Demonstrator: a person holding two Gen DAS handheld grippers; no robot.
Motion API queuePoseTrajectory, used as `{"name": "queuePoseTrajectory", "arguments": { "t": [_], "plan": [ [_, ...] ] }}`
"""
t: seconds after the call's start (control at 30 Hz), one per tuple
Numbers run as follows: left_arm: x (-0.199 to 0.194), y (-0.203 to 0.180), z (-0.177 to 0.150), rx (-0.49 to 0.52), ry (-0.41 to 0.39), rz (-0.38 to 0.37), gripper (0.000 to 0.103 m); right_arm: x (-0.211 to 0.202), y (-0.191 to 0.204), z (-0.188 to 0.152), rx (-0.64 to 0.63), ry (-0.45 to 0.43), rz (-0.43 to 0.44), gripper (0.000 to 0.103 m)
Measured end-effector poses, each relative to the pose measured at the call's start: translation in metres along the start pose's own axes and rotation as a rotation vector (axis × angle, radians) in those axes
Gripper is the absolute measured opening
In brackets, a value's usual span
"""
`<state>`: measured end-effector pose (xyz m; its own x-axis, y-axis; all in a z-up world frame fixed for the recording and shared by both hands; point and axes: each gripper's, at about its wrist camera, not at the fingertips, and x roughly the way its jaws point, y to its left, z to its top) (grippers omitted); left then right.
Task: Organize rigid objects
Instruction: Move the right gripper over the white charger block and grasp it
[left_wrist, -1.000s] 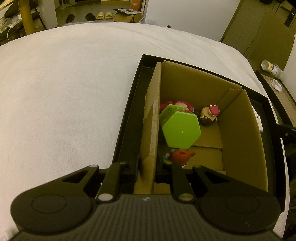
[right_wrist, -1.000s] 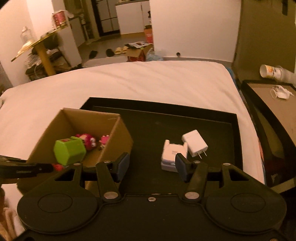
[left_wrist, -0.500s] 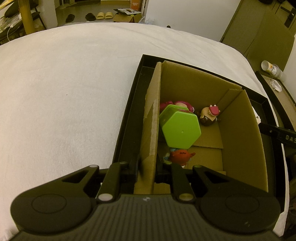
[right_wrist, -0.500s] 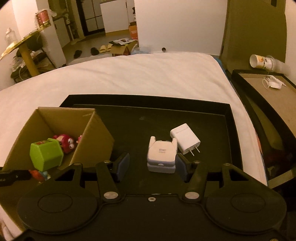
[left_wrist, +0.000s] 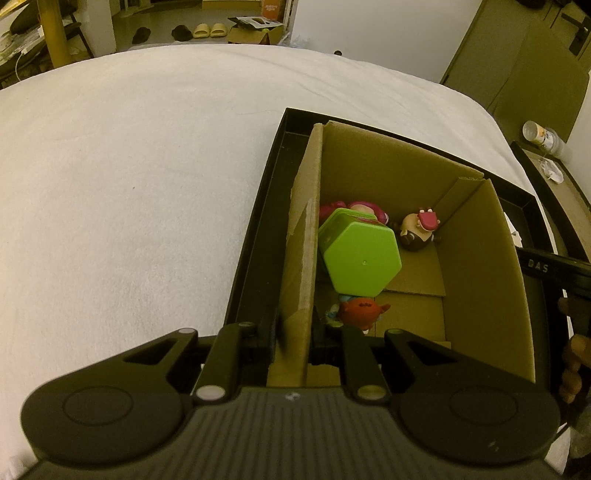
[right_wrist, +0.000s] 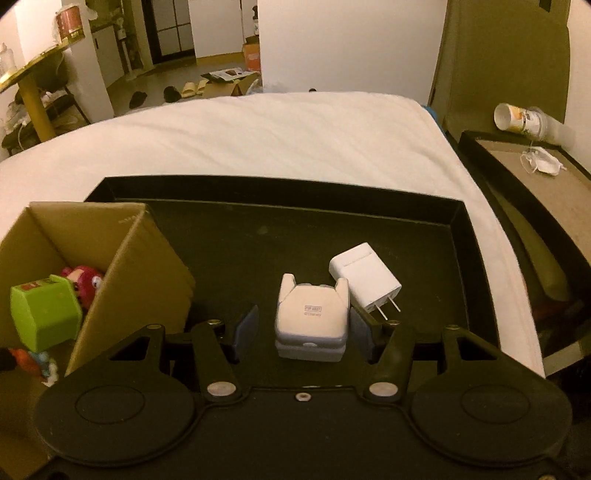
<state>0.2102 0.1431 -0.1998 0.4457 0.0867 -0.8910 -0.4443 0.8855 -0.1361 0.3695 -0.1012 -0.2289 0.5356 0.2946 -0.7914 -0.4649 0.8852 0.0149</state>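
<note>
My left gripper (left_wrist: 294, 334) is shut on the left wall of the cardboard box (left_wrist: 480, 295), which stands in the black tray (left_wrist: 258, 236). Inside the box lie a green hexagonal container (left_wrist: 360, 258), a pink toy (left_wrist: 365, 210), a brown figure (left_wrist: 417, 230) and an orange toy (left_wrist: 360, 312). In the right wrist view a white eared device (right_wrist: 312, 321) sits on the tray (right_wrist: 280, 192) between the fingers of my open right gripper (right_wrist: 303, 330). The left pad stands clear of it and the right pad is close beside it. A white charger plug (right_wrist: 364, 280) lies just behind, to the right.
The tray rests on a white bed (right_wrist: 258, 140). A dark bedside table (right_wrist: 535, 192) at the right holds a tipped paper cup (right_wrist: 519, 118) and a white mask (right_wrist: 543, 166). Fingers of a hand (left_wrist: 570, 350) show at the right edge of the left wrist view.
My right gripper has come down and forward, so the white eared device now sits between its fingers. Its body has entered the left wrist view at the right. The left gripper has not moved.
</note>
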Motion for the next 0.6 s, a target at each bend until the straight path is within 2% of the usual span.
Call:
{"name": "queuePoseTrajectory", "arguments": {
  "t": [0.07,0.1,0.3,0.6],
  "plan": [
    [0.0,0.0,0.0,0.0,0.0,0.0,0.014,0.003,0.0,0.0,-0.01,0.002,-0.01,0.051],
    [0.0,0.0,0.0,-0.001,0.0,-0.001,0.014,0.003,-0.001,0.0,-0.014,-0.001,-0.016,0.044],
    [0.0,0.0,0.0,0.0,0.0,-0.002,0.014,-0.005,0.0,-0.002,-0.047,-0.007,0.002,0.043],
    [-0.001,0.001,0.0,0.0,-0.002,-0.003,0.014,-0.043,0.005,0.009,-0.051,-0.083,0.035,0.043]
  ]
}}
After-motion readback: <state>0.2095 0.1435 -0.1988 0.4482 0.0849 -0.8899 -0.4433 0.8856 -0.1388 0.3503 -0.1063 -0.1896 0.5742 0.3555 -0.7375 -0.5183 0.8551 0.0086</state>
